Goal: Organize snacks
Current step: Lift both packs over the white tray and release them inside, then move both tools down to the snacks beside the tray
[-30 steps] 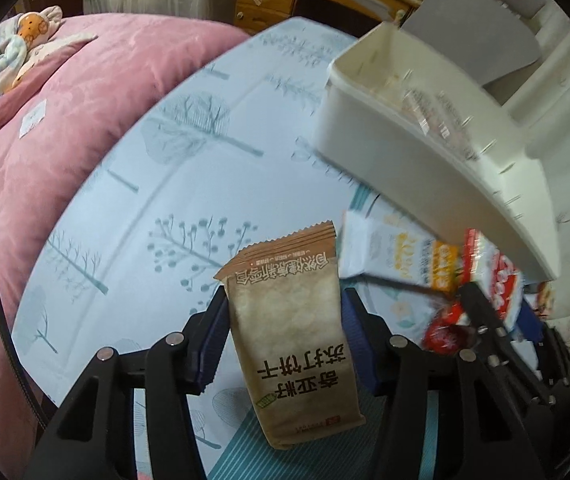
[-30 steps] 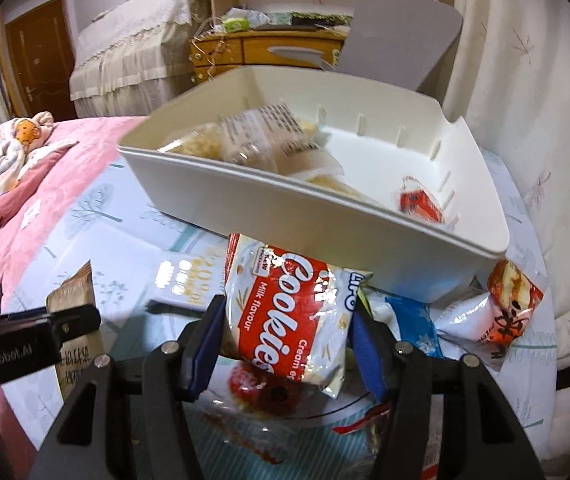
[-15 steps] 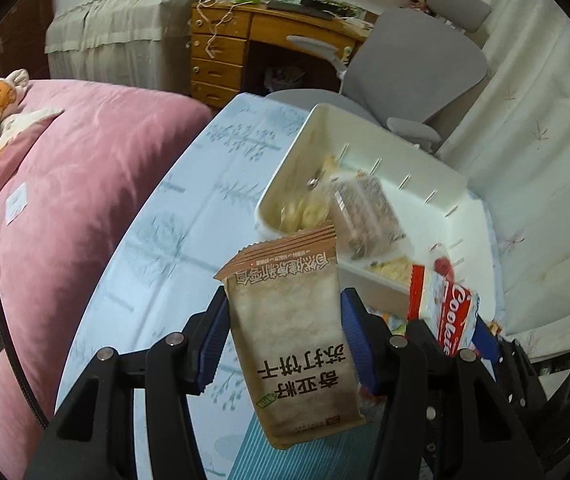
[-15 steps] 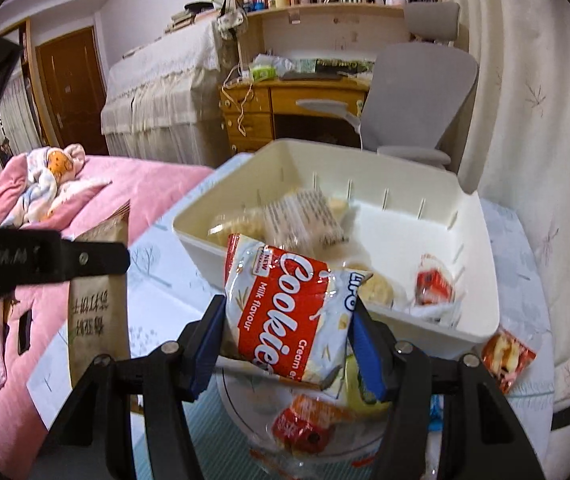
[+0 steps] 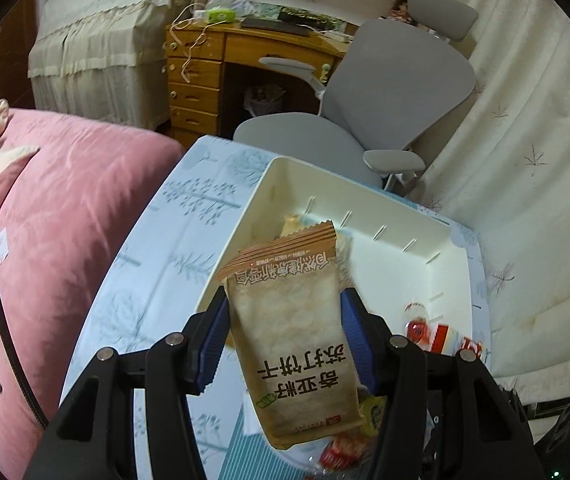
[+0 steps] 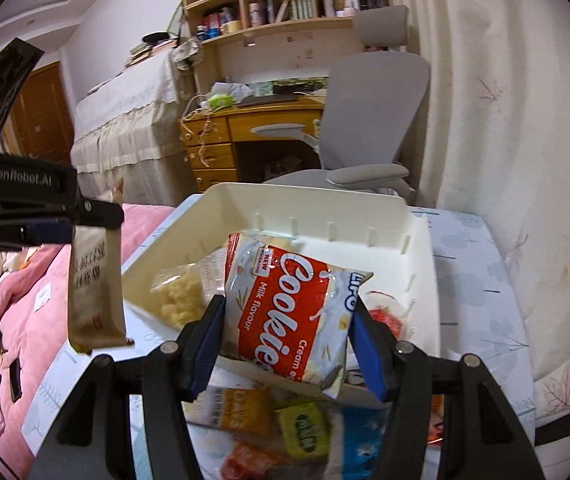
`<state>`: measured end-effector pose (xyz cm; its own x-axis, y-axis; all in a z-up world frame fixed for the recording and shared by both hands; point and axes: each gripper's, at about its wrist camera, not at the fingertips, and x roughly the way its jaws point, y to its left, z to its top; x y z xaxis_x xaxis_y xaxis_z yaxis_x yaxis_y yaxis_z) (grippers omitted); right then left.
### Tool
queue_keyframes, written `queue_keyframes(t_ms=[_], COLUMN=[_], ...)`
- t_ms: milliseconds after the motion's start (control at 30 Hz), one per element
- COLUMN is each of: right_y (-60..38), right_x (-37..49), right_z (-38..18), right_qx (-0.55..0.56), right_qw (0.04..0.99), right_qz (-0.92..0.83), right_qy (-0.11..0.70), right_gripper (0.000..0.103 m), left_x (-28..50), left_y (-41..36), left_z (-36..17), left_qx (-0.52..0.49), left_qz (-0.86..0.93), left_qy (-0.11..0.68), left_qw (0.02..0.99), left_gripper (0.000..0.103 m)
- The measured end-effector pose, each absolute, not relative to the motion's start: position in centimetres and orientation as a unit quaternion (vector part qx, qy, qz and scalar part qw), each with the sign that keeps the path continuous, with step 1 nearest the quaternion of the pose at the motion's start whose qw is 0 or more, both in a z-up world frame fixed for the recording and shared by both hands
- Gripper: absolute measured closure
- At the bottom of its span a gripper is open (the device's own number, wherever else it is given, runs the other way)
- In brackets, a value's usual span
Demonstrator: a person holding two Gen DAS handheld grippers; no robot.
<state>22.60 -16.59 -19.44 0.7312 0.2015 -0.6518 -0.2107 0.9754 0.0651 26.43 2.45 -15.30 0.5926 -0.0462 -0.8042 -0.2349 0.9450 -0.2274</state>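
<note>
My left gripper (image 5: 285, 328) is shut on a brown cracker packet (image 5: 291, 340) and holds it up in the air over the near left rim of the white bin (image 5: 449, 256). The packet also shows in the right wrist view (image 6: 95, 292), hanging from the left gripper (image 6: 81, 222). My right gripper (image 6: 289, 344) is shut on a red and white Cookies packet (image 6: 291, 312), held above the near rim of the white bin (image 6: 417, 248). A clear bag of puffs (image 6: 179, 296) and a small red snack (image 6: 385, 318) lie inside the bin.
Loose snacks lie on the table in front of the bin: an orange packet (image 6: 243, 410), a green one (image 6: 305, 428), a blue one (image 6: 361, 444). A pink bed (image 5: 45, 208) is to the left. A grey chair (image 5: 385, 92) and wooden desk (image 5: 205, 64) stand behind.
Both grippers have risen with their packets and moved toward the bin; the bin's inside now shows from above in both views.
</note>
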Motion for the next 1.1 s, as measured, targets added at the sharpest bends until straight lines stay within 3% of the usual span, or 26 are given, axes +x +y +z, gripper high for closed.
queue_keyframes(t_ms=[233, 333, 500, 1100], right_y=[-19.3, -20.2, -21.2, -21.2], right_x=[23.9, 24.5, 24.2, 17.9], right_z=[-20.4, -21.2, -21.8, -20.8], right_qx=[0.016, 0.027, 0.042, 0.085], right_qw=[0.927, 0.918, 0.917, 0.917], right_qz=[0.088, 0.077, 0.055, -0.038], right_qy=[0.363, 0.388, 0.393, 0.389], right_gripper=[0.041, 0.029, 0.026, 0.026], left_x=[29.5, 30.1, 30.1, 24.7], left_y=[0.2, -0.5, -1.3, -1.2], left_z=[-15.5, -15.8, -16.2, -17.8], left_qx=[-0.136, -0.134, -0.112, -0.062], left_qz=[0.032, 0.022, 0.013, -0.098], left_qy=[0.441, 0.44, 0.447, 0.486], left_qw=[0.887, 0.888, 0.887, 0.866], left_gripper=[0.049, 0.042, 0.038, 0.038])
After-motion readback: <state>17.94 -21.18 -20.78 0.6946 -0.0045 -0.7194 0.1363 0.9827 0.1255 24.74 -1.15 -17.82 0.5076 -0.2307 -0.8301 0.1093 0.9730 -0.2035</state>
